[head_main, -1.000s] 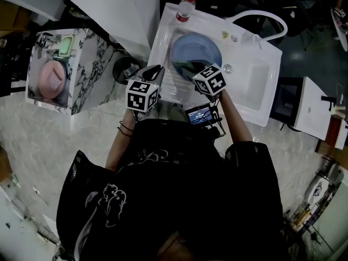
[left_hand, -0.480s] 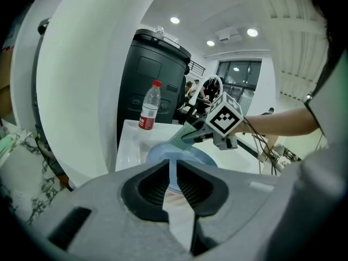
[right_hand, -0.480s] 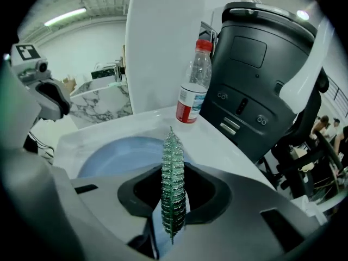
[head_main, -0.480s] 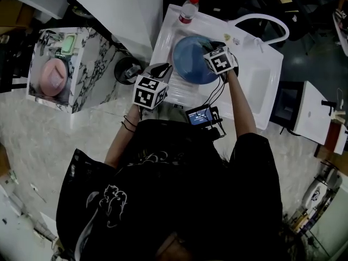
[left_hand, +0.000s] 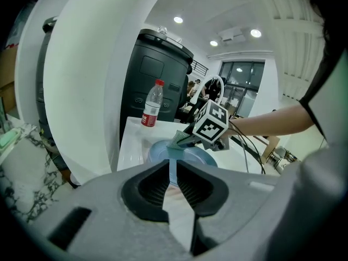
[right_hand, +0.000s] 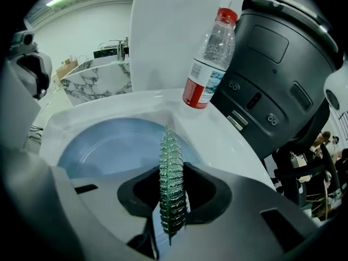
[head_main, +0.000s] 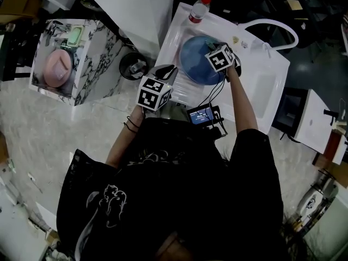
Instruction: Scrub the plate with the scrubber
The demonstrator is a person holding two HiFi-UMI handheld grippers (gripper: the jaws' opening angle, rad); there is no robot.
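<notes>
Pinching a green, glittery mesh scrubber [right_hand: 172, 189] edge-on in the right hand-held gripper [right_hand: 173, 203], clamped tight on its middle, just over a round pale-blue plate [head_main: 194, 65] lying flat in the basin of a white moulded sink [head_main: 255, 88]; impossible to tell whether touching the plate yet. Hanging back at the sink's near left edge with the left hand-held gripper [left_hand: 173, 186], narrowed to a thin slit on nothing, apart from the plate. Likely to send the plate skating or spinning across the smooth basin on the first firm stroke, being pinned by nothing. Could also fold the soft scrubber or drag it out of the grip if pressed down on its thin edge rather than laid over onto a broad face. Risks scraping the hard jaw tips on the plate if pushed too low. Might clip the clear plastic bottle with red cap and red label [right_hand: 209, 58], standing upright on the sink's far rim just beyond the plate, on a long stroke away from the body, toppling it into the basin. Safer to brace the plate's near rim with the left one first.
</notes>
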